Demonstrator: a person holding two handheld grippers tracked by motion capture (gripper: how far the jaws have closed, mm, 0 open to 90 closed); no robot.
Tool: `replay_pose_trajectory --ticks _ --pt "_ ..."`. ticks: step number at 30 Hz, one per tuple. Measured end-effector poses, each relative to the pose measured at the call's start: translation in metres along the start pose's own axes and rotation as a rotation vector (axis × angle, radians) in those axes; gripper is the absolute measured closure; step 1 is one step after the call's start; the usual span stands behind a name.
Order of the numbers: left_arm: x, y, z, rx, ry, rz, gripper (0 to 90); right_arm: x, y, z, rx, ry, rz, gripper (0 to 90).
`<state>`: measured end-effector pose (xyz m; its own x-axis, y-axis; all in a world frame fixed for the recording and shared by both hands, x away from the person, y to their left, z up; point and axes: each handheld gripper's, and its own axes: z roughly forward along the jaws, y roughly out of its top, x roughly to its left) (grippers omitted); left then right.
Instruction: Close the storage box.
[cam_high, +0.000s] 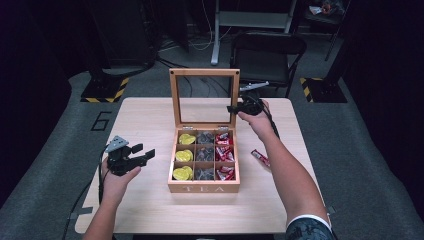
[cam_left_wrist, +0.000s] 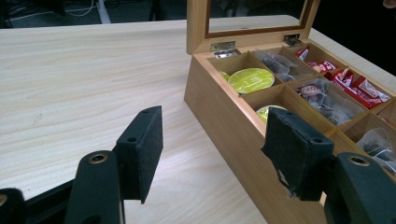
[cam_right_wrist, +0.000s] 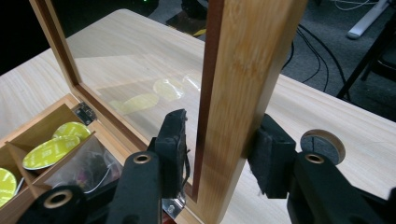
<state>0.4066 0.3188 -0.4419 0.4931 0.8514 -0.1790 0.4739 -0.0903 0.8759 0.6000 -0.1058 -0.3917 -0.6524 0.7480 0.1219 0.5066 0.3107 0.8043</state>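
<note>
While the tea box stands open on the counter, each view gives the following.

High view, tea box: the wooden tea box (cam_high: 203, 187) sits mid-counter, nearer the near edge, lettered TEA on its front wall.
High view, lid: the glass-paned lid (cam_high: 175, 100) stands upright at the box's far side.
High view, contents: yellow capsules (cam_high: 183, 155) in the left column, grey tea bags (cam_high: 204, 154) in the middle, red sachets (cam_high: 224, 154) on the right.
High view, stray sachet: one red packet (cam_high: 260, 157) lies on the counter (cam_high: 145, 120) just beside the box, towards the right edge.
High view, right tongs: the right tongs (cam_high: 234, 108) meet the lid's right upright, near the far edge.
High view, left tongs: the left tongs (cam_high: 145, 155) hover near the left edge, apart from the box, jaws parted and empty.

Left gripper view, jaws: both black pads (cam_left_wrist: 144, 149) stand apart with only bare counter between them.
Left gripper view, box: the box's left wall lies just beyond the right-hand pad; whether that pad touches it I cannot tell.

Right gripper view, grip: the lid's wooden frame post (cam_right_wrist: 243, 93) stands between the two jaws; the pad on the outer side presses on the wood.
Right gripper view, inner jaw: the other pad (cam_right_wrist: 175, 140) lies against the glass side of the frame, so the tongs clamp the lid.
Right gripper view, hinge: a metal hinge (cam_right_wrist: 85, 112) joins lid and box.
</note>
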Motion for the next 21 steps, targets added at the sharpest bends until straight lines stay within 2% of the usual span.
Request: replay_pose_trajectory --ticks 7,10,12,14,18,21 --pt "-0.003 0.006 0.002 -0.004 -0.007 0.010 37.5 0.004 -0.002 -0.007 -0.011 0.001 -0.028 60.5" --pt "-0.005 0.008 0.003 -0.007 -0.013 0.002 37.4 0.009 -0.004 -0.011 -0.009 0.002 -0.036 60.5" --pt "-0.006 0.010 0.004 -0.004 -0.019 0.007 37.2 0.010 -0.004 -0.013 -0.013 0.000 -0.061 60.4" --pt "-0.008 0.012 0.004 -0.010 -0.022 0.006 37.2 0.012 -0.005 -0.015 -0.012 0.005 -0.056 60.3" --pt "-0.009 0.018 0.005 -0.017 -0.032 0.003 37.3 0.016 -0.005 -0.019 -0.016 0.002 -0.090 59.3" --pt "-0.011 0.024 0.007 -0.009 -0.037 0.023 37.2 0.020 -0.005 -0.025 -0.033 0.014 -0.097 58.2"
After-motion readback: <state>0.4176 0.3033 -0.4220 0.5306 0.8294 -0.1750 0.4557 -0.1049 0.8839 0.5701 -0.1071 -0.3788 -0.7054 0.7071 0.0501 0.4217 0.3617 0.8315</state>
